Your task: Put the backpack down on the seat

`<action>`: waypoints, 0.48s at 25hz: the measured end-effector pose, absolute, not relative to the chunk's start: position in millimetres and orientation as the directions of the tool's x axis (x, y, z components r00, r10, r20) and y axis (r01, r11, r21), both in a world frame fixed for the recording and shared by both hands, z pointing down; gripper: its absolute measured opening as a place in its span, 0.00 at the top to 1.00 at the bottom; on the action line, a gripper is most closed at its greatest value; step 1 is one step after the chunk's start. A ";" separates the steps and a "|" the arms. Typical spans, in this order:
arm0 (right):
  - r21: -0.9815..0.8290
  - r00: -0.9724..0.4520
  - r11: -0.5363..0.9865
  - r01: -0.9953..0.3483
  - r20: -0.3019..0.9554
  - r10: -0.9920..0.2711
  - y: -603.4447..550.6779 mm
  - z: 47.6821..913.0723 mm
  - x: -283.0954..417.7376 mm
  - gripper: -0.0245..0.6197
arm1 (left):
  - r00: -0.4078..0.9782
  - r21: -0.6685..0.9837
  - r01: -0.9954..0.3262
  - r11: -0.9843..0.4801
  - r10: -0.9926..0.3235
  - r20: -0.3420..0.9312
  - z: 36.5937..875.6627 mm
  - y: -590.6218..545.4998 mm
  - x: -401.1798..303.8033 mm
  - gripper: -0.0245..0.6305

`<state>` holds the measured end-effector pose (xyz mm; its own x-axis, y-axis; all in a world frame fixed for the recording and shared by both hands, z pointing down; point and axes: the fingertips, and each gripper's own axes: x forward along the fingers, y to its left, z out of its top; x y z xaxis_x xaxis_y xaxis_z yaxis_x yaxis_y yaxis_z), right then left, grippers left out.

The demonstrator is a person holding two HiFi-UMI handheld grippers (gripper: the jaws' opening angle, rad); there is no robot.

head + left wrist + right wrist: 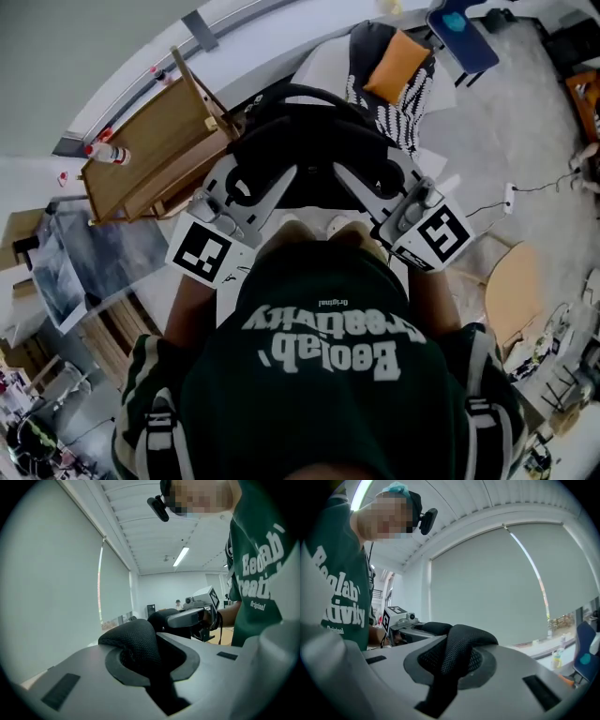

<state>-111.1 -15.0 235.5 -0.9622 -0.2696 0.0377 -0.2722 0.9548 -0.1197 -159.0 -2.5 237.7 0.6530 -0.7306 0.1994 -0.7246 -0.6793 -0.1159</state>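
Mid-carry, the left tool (149, 660) and right tool (449, 665) each clench a strap (136, 639) of the backpack (309, 141), which next needs lowering, probably onto the cushioned chair (414, 101).

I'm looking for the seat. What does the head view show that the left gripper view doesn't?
Head view only: the white seat with an orange cushion beyond the backpack, and a wooden table at left. Left gripper view only: the window blind, a ceiling light. Both: the backpack, held by left gripper and right gripper, and the green shirt.
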 end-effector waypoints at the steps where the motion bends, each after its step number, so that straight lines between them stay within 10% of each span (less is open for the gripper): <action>1: -0.125 -0.953 0.945 -0.301 0.042 -0.299 -19.7 236.7 -91.3 0.85 | 0.674 -0.107 -0.706 -0.700 -0.711 0.200 239.1 -8.3 -139.2 0.85; 12: -0.124 -0.869 0.861 -0.494 0.045 -0.493 -51.5 248.4 82.7 0.85 | 0.801 -0.060 -0.565 -0.823 -0.564 0.200 259.1 -52.0 34.2 0.85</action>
